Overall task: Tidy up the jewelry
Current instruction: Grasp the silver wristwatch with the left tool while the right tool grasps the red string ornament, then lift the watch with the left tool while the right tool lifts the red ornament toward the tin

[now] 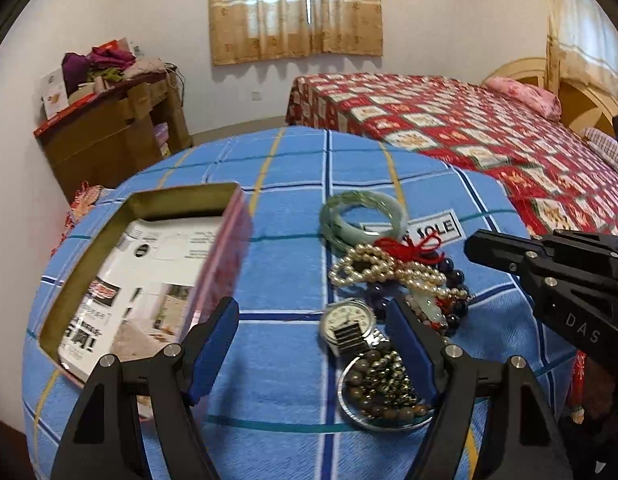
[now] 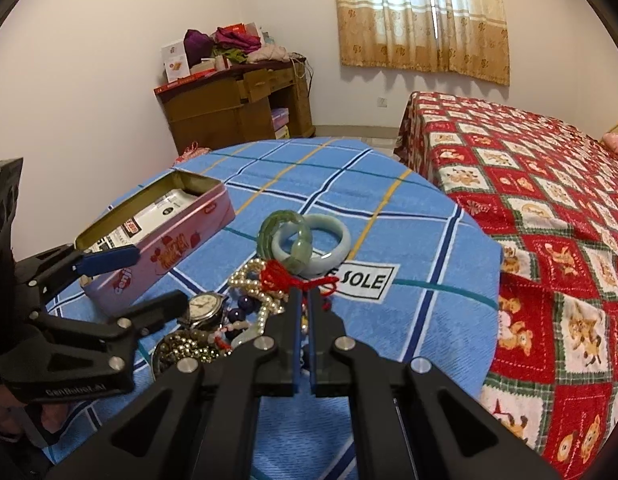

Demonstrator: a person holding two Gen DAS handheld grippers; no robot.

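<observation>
Left gripper (image 1: 313,344): spreading wide, holding nothing, hovering over the surface (image 1: 277,432).
Right gripper (image 2: 304,300): jaws standing almost together; tips sitting at the red cord (image 2: 297,280), possibly pinching it, though the view is not confirming this.
Jewelry pile (image 1: 393,292): lying just ahead of the left gripper, toward its right finger; pearls, beads, watch (image 1: 347,322), jade bangles (image 1: 361,216).
Tin (image 1: 149,276): standing open ahead-left of the left gripper, showing only a printed card.
Progress: appearing barely started; every piece is waiting outside the tin.

A blue checked cloth (image 1: 277,360) carries a pink tin (image 2: 165,248), bangles (image 2: 305,242), a watch (image 1: 347,320), and seemingly tangled beads (image 1: 393,270).
</observation>
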